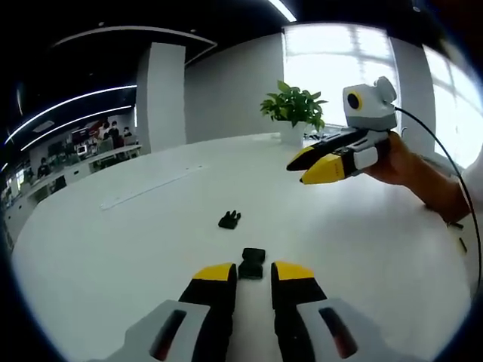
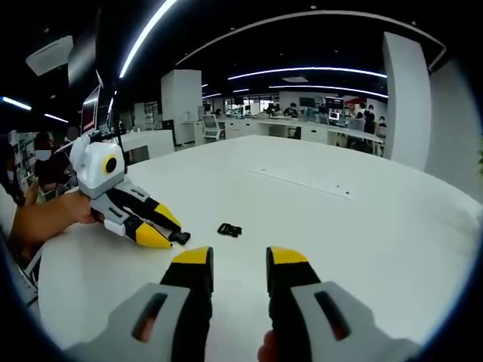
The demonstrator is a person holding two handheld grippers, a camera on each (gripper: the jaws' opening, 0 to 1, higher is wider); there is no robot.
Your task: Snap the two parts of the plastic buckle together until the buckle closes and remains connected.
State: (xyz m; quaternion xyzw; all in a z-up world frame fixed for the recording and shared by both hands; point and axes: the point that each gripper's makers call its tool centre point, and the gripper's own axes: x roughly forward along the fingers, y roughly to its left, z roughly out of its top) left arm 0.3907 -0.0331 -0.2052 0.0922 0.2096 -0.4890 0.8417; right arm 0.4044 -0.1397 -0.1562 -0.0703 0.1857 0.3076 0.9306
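Two black buckle parts lie apart on the white table (image 1: 106,256). The nearer part (image 1: 252,262) sits just at the tips of my left gripper (image 1: 253,271), whose yellow-tipped jaws stand open on either side of it without clamping it. The pronged part (image 1: 229,219) lies a little farther out. My right gripper (image 1: 299,170) hovers above the table at the right, held by a hand, jaws slightly apart and empty. In the right gripper view, my right gripper (image 2: 239,258) is open above the table, the pronged part (image 2: 229,229) lies ahead, and the left gripper (image 2: 167,230) touches the other part (image 2: 179,237).
A potted plant (image 1: 294,105) stands at the table's far edge by a bright window. A long pale strip (image 2: 306,181) lies flat on the table farther back. Desks and people fill the office behind. A person's forearm (image 2: 34,219) rests at the left.
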